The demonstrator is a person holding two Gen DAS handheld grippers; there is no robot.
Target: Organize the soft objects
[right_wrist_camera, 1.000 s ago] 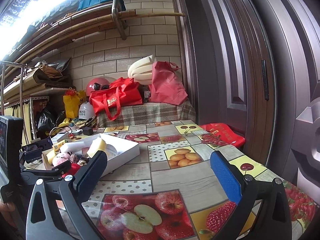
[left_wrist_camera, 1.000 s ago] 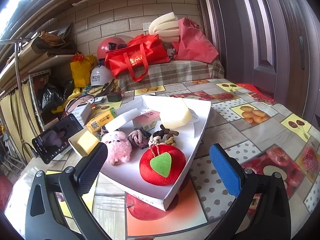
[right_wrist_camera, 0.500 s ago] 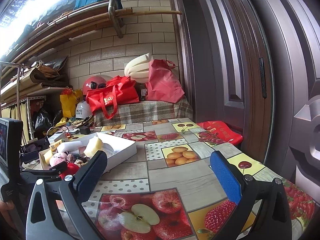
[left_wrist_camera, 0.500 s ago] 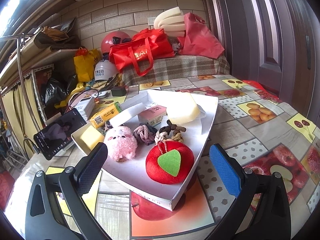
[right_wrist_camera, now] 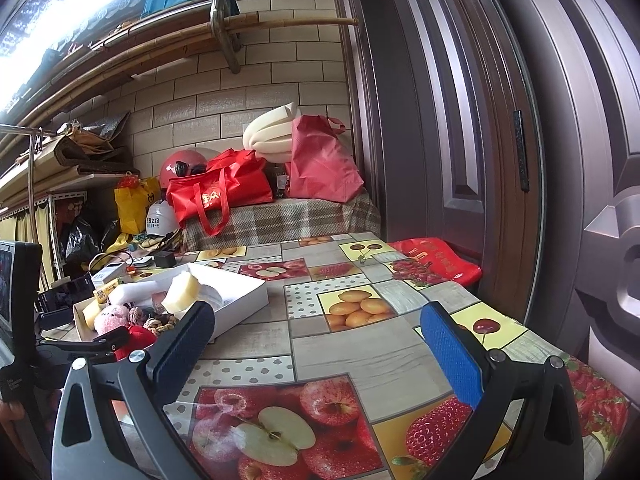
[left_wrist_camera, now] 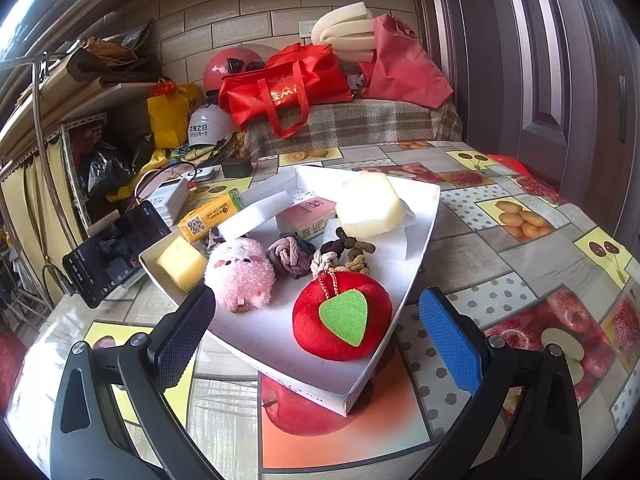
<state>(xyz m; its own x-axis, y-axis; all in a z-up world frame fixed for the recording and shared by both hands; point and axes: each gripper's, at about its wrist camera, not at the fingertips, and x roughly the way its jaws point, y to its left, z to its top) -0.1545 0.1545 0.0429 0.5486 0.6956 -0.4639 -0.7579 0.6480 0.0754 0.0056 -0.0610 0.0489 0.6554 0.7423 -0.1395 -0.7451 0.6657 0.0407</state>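
Hovering wide open and empty, the left gripper (left_wrist_camera: 316, 330) frames a red plush apple (left_wrist_camera: 342, 316) lying in the white box (left_wrist_camera: 424, 240) beside a pink plush pig (left_wrist_camera: 240, 274). The right gripper (right_wrist_camera: 318, 346), also spread and empty, hangs over the fruit-print tablecloth (right_wrist_camera: 384, 344), well apart from the box.

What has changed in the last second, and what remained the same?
The left gripper has come closer to the white box, so the red apple plush now sits between its open fingers. Nothing was gripped or released. The right gripper stayed open over the table, and the box contents did not move.
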